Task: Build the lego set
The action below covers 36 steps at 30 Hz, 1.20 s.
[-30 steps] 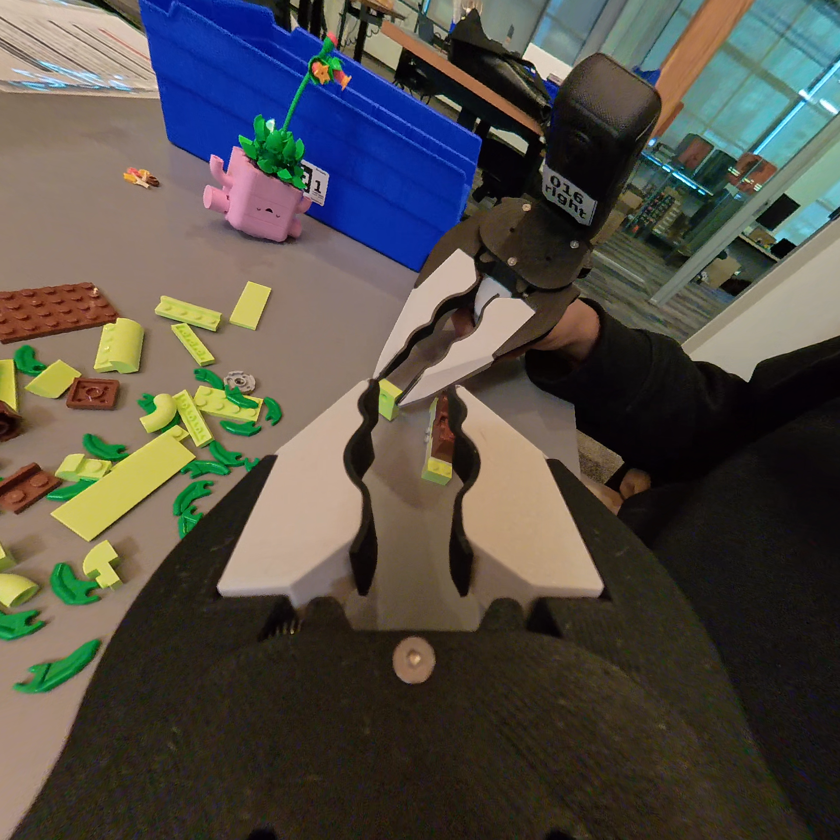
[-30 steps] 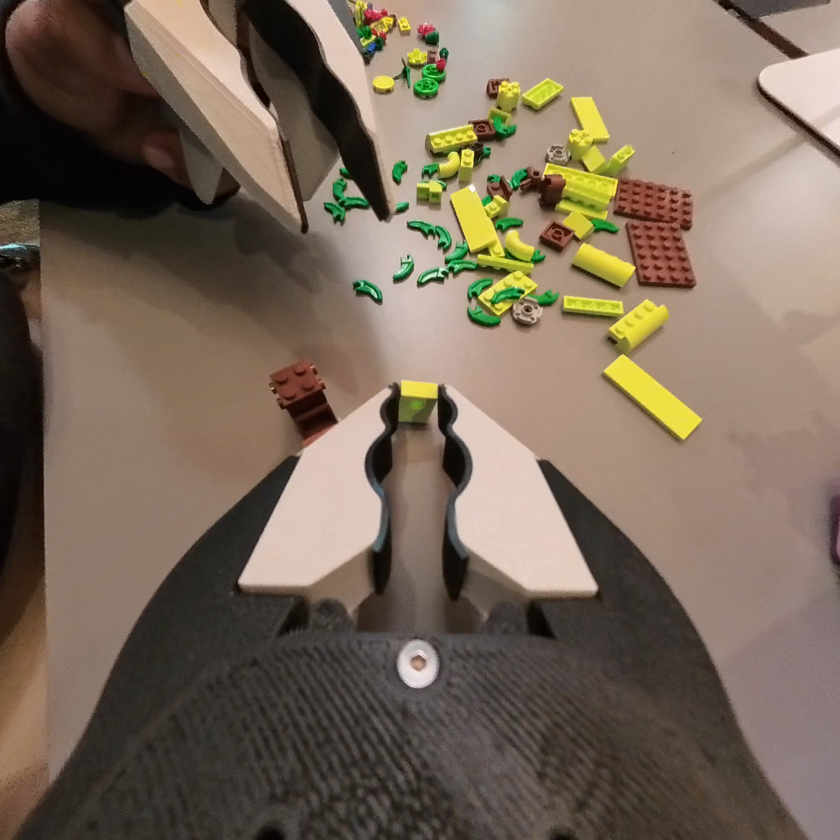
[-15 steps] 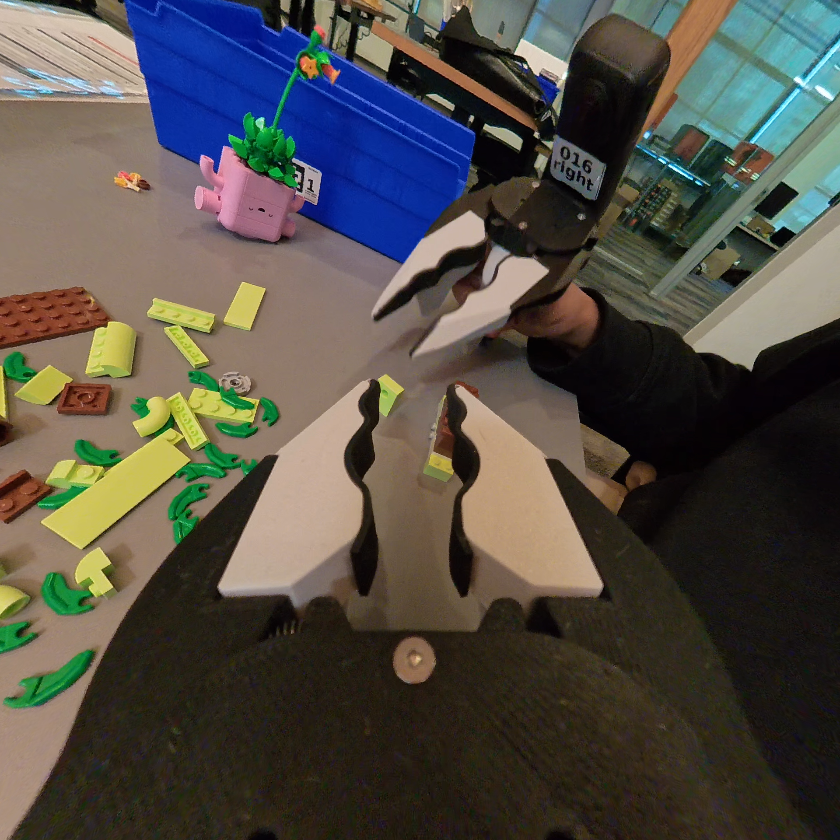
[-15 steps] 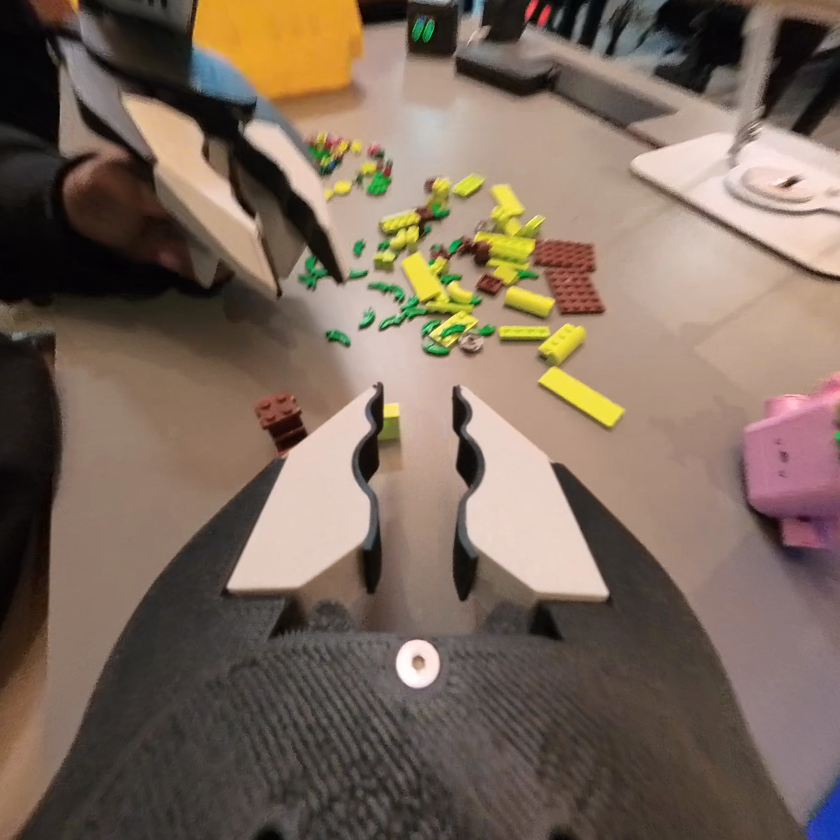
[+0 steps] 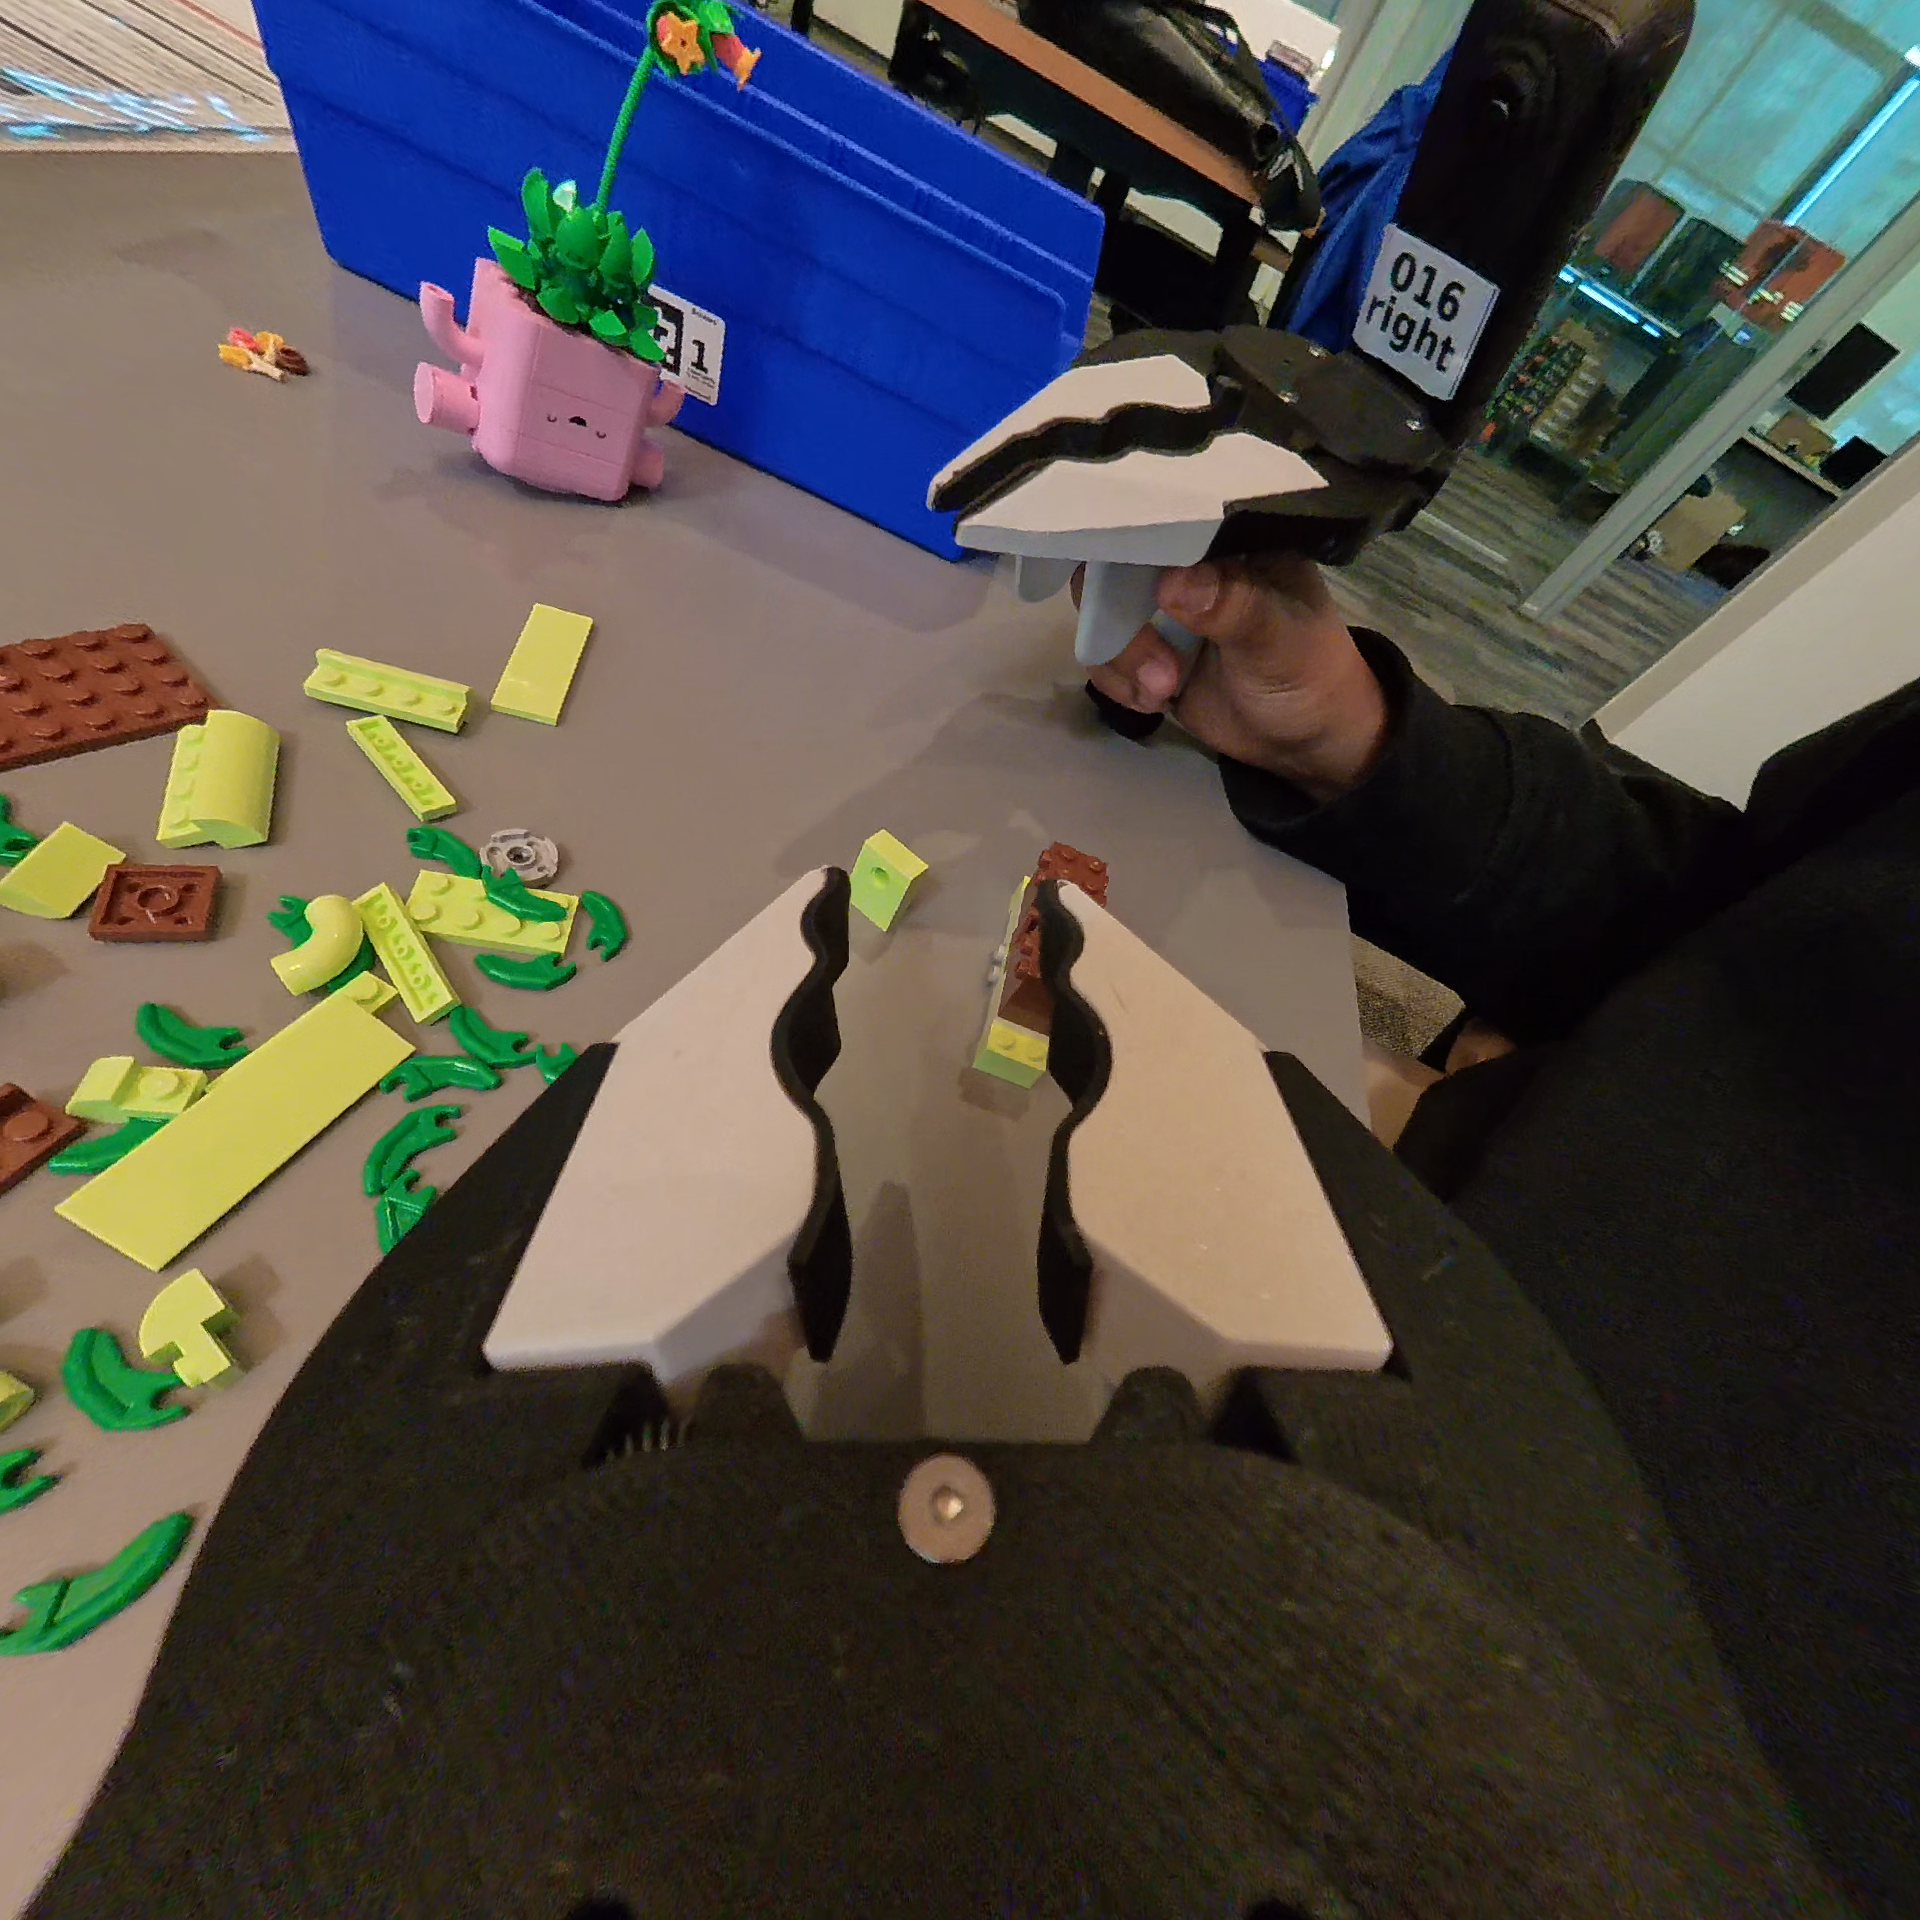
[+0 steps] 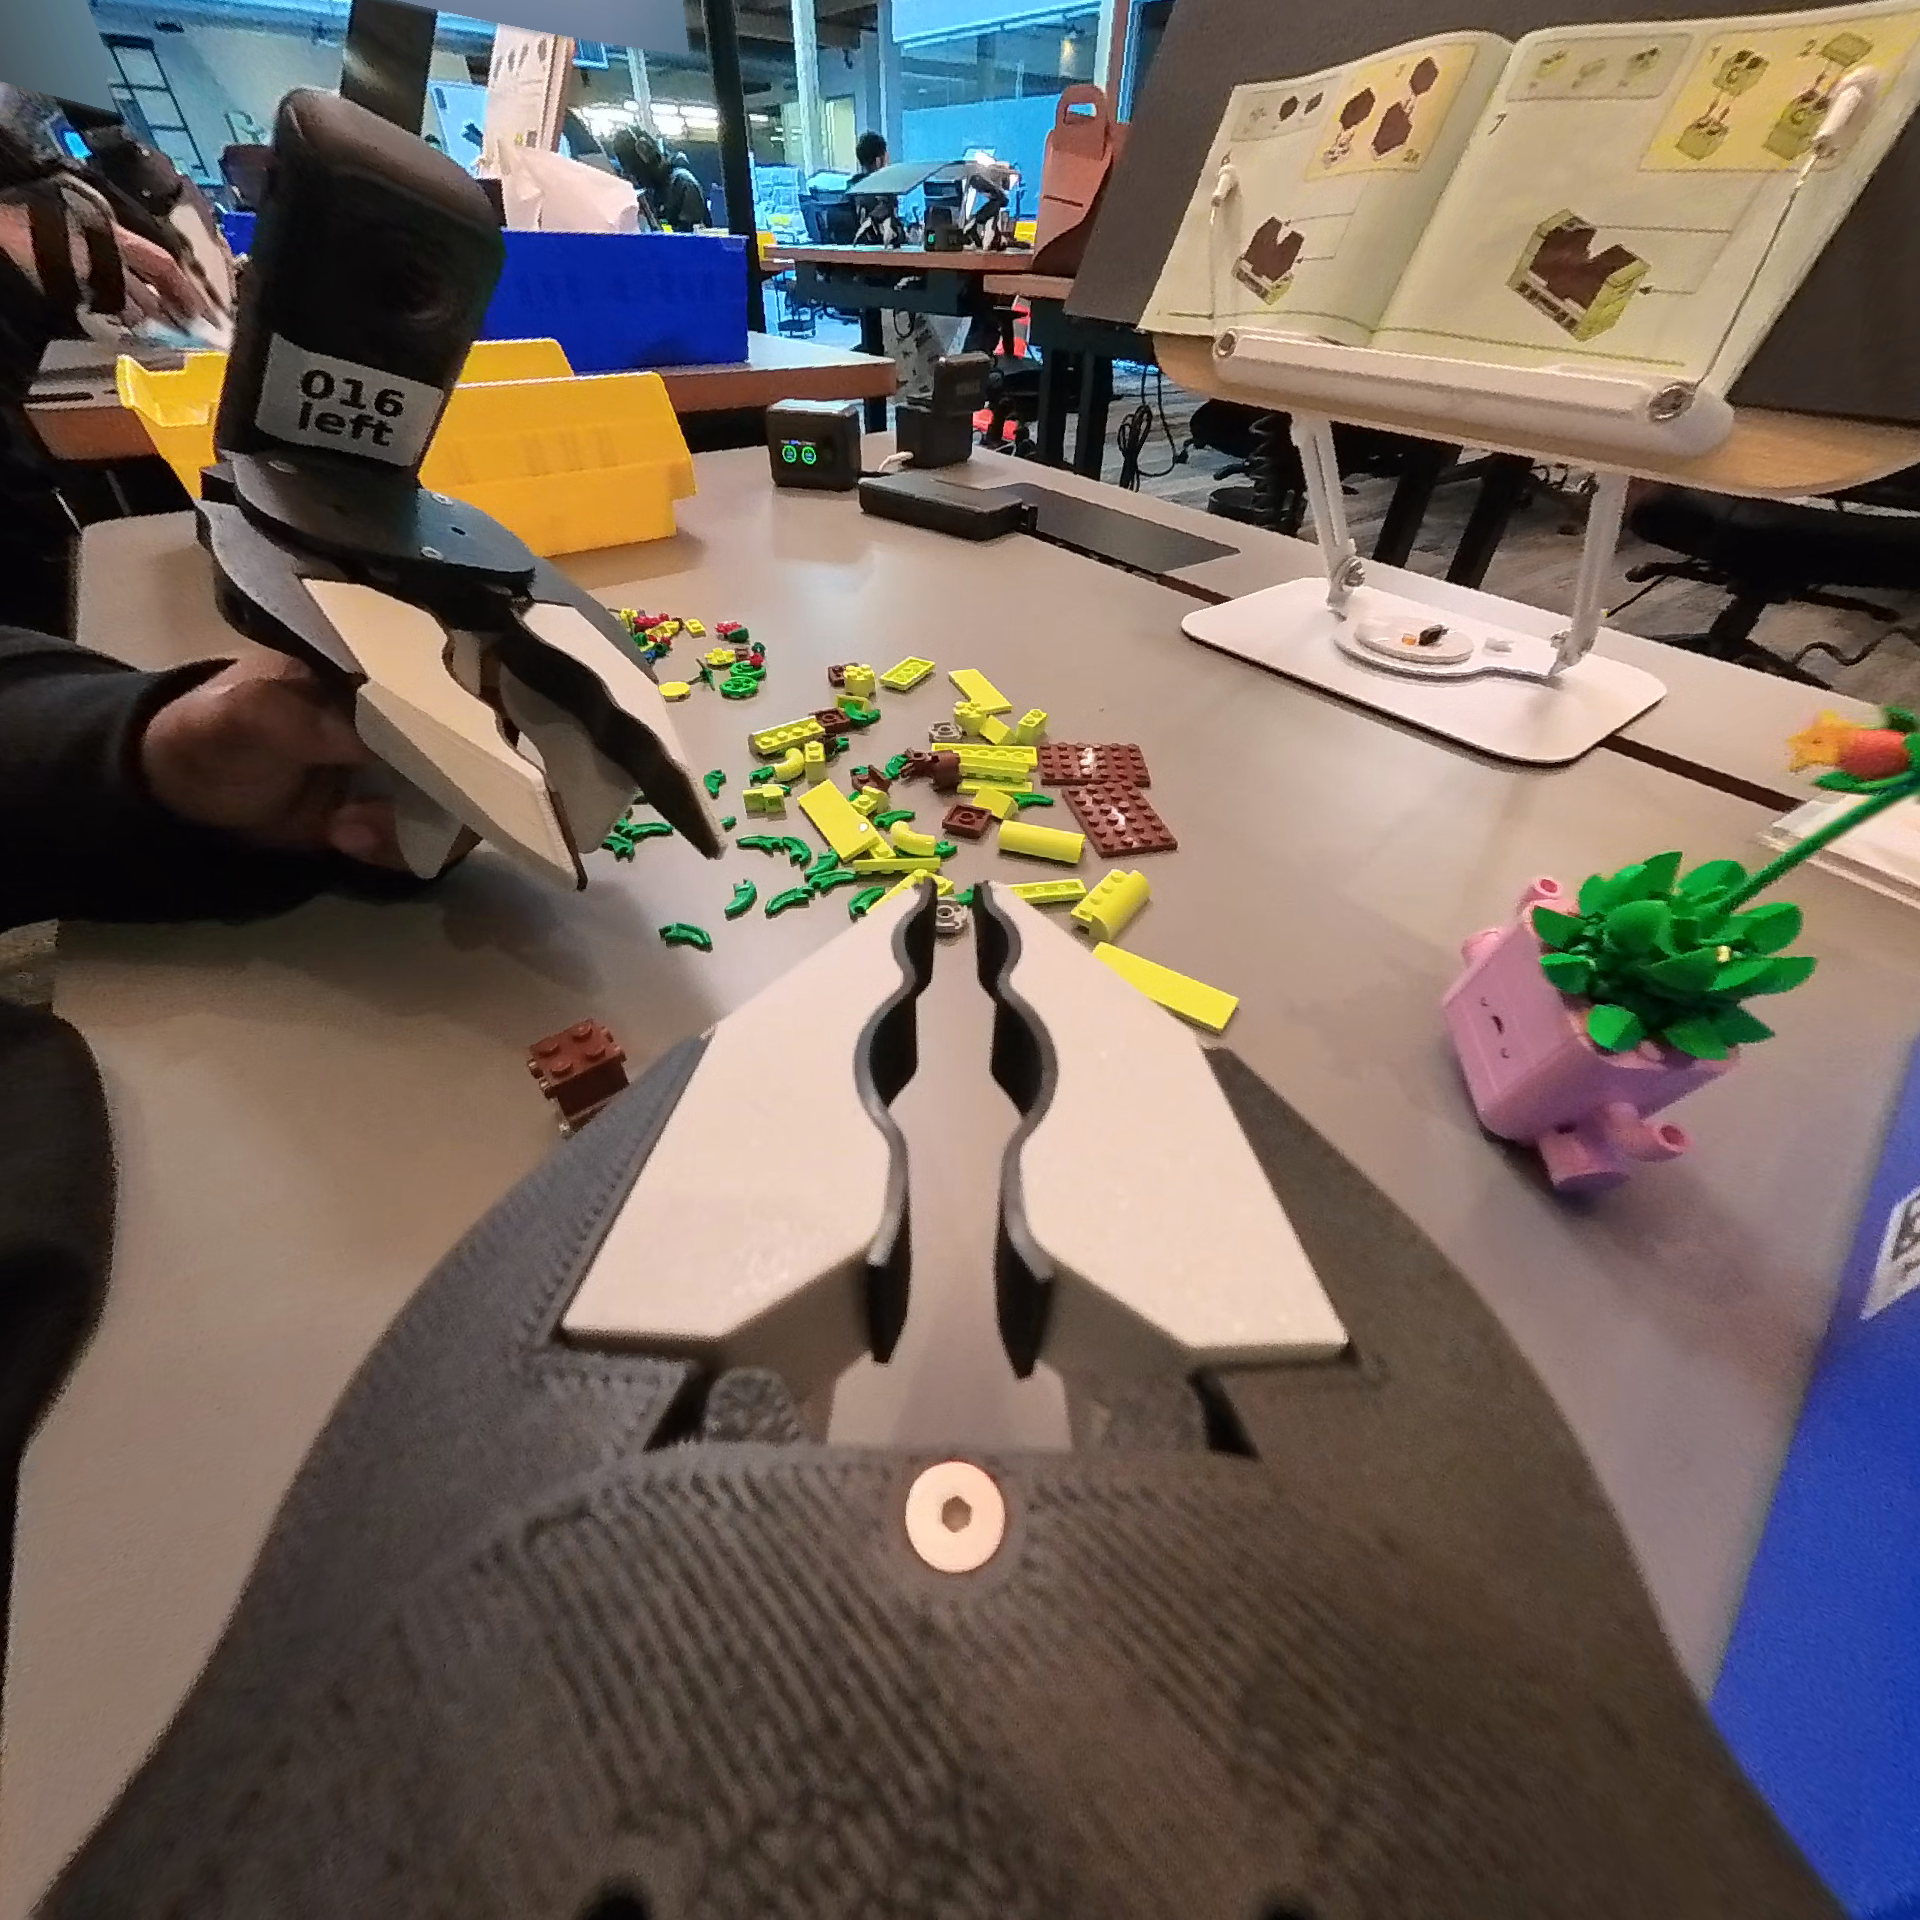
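We hold the left gripper (image 5: pixel 940 904) low over the grey surface (image 5: pixel 727 665), pitched down and forward; its jaws stand well apart with nothing gripped. The small brown-and-lime assembly (image 5: pixel 1023 977) stands on the surface right against the inner face of the right-hand finger; whether they touch we cannot tell. A single lime brick (image 5: pixel 886 878) lies tilted just beyond the left fingertip, at about 12 o'clock from the gripper.

The right gripper (image 6: pixel 961 899) is lifted clear of the surface, fingers roughly level and pointing toward the loose pieces (image 6: pixel 914 790). Its jaws are nearly closed, a narrow gap left between the tips, and empty. In the left wrist view it hangs at 1 o'clock, held by a hand (image 5: pixel 1247 665) in a dark sleeve coming in from 3 o'clock.

From the right wrist view the brown assembly sits at 9 o'clock of the fingers, the loose pieces at 12 o'clock, the finished pink planter model (image 6: pixel 1558 1049) at 3 o'clock. The instruction booklet (image 6: pixel 1475 177) lies open on a stand at 1 o'clock, well apart.
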{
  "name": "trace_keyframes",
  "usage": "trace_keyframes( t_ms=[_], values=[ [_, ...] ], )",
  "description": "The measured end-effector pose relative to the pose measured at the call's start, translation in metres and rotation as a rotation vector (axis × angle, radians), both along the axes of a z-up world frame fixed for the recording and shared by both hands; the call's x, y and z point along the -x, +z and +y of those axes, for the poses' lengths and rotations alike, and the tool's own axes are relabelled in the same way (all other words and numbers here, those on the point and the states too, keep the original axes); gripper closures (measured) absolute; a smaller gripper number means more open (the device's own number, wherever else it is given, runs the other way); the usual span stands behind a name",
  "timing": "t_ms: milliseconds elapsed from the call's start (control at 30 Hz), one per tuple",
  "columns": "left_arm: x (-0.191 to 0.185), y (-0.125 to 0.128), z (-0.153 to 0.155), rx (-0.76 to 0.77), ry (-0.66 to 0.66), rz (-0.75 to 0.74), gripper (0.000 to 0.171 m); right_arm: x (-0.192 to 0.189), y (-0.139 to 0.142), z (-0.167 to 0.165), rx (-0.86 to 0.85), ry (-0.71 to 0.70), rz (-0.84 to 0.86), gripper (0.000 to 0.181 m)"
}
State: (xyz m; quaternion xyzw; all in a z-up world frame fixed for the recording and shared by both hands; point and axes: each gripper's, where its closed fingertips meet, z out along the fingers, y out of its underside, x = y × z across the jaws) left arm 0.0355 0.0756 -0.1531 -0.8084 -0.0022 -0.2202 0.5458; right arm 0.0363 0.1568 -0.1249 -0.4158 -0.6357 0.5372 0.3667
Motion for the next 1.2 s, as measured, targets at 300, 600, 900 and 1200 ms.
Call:
trace_keyframes(
  t_ms=[300,600,900,1200],
  values=[
    [-0.001,-0.003,0.001,0.015,0.004,0.034,0.137,0.003,-0.005,-0.002,-0.011,0.009,-0.036,0.174],
    [0.014,-0.019,0.007,0.116,0.132,0.102,0.157,0.006,-0.013,-0.005,-0.059,0.003,-0.073,0.172],
    [0.017,-0.027,0.009,0.166,0.190,0.255,0.170,0.007,-0.018,-0.009,-0.104,0.009,-0.092,0.171],
    [0.017,-0.029,0.009,0.175,0.211,0.337,0.171,0.007,-0.021,-0.013,-0.156,0.008,-0.093,0.172]
  ],
)
